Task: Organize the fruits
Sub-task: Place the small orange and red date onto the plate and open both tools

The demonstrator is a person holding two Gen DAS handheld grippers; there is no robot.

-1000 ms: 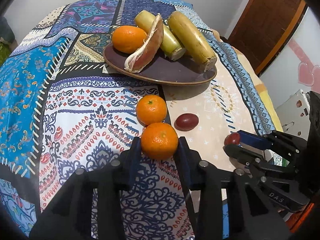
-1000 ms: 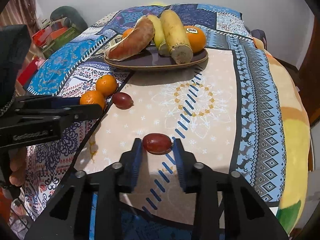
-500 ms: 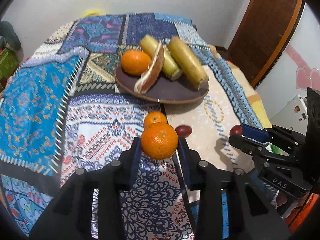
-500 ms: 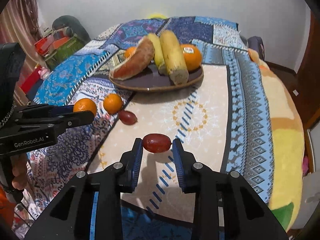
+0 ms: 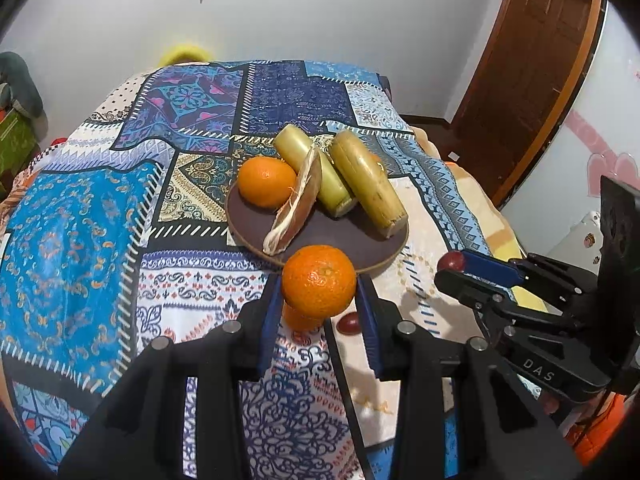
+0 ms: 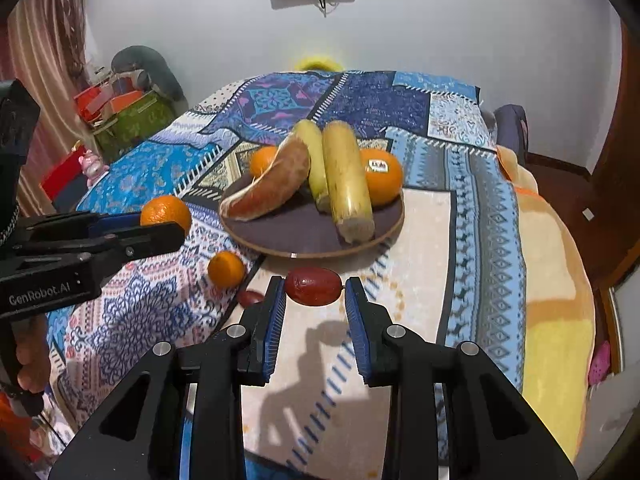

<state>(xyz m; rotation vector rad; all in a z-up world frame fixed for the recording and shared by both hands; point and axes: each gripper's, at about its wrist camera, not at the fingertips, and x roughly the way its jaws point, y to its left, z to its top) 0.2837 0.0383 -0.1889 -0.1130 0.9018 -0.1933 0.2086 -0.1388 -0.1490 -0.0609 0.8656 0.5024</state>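
Note:
My left gripper (image 5: 319,286) is shut on a tangerine (image 5: 319,280) and holds it in the air above the table, near the brown plate (image 5: 256,220). It also shows in the right wrist view (image 6: 166,212). My right gripper (image 6: 314,286) is shut on a red jujube (image 6: 313,286), lifted above the cloth in front of the plate (image 6: 272,236). The plate holds an orange (image 5: 266,182), two sugarcane pieces (image 5: 366,182), a pomelo wedge (image 5: 298,204) and a second orange (image 6: 382,176). A second tangerine (image 6: 226,268) and a second jujube (image 6: 250,298) lie on the cloth.
A patterned cloth (image 5: 80,220) covers the table. A wooden door (image 5: 532,60) stands at the right. Boxes and clutter (image 6: 120,112) stand beyond the table's left side. A yellow blanket (image 6: 556,320) hangs over the right edge.
Both grippers have risen from the cloth with their fruit and moved towards the plate. The tangerine and the jujube left the table surface.

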